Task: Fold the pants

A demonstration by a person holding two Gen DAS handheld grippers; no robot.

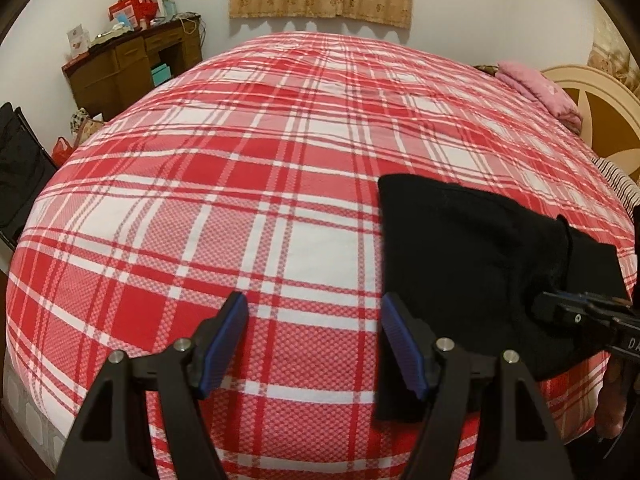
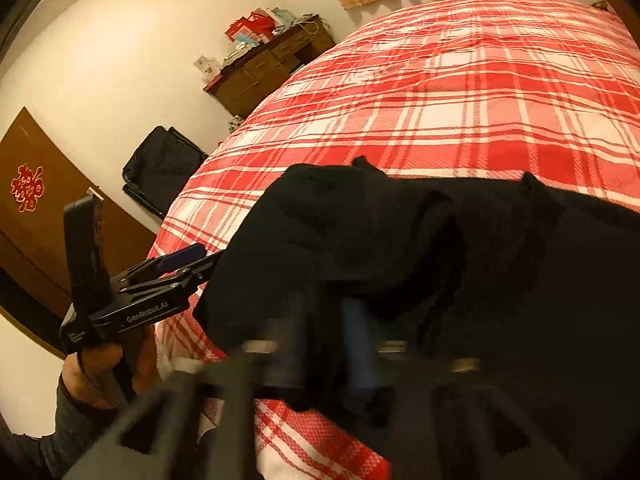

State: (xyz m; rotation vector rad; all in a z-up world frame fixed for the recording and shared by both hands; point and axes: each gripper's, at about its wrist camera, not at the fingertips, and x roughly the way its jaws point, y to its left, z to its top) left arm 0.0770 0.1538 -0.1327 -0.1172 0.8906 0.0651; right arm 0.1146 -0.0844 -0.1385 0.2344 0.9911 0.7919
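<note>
The black pants (image 1: 472,256) lie partly folded on the red plaid bed (image 1: 248,184), near its front right edge. My left gripper (image 1: 314,344) is open and empty, its blue pads (image 1: 224,344) spread over the bedspread just left of the pants. My right gripper (image 1: 560,308) reaches in from the right and lies on the pants. In the right wrist view the pants (image 2: 400,248) fill the foreground and my right gripper (image 2: 328,344) is blurred, its blue pads close together with black cloth between them. The left gripper (image 2: 192,256) shows at the left, beside the pants' edge.
A pink folded blanket (image 1: 540,92) and a headboard (image 1: 600,120) are at the far right. A brown desk (image 1: 132,68) with red bags stands against the far wall. A black bag (image 1: 20,168) sits left of the bed. A brown door (image 2: 36,208) is at the left.
</note>
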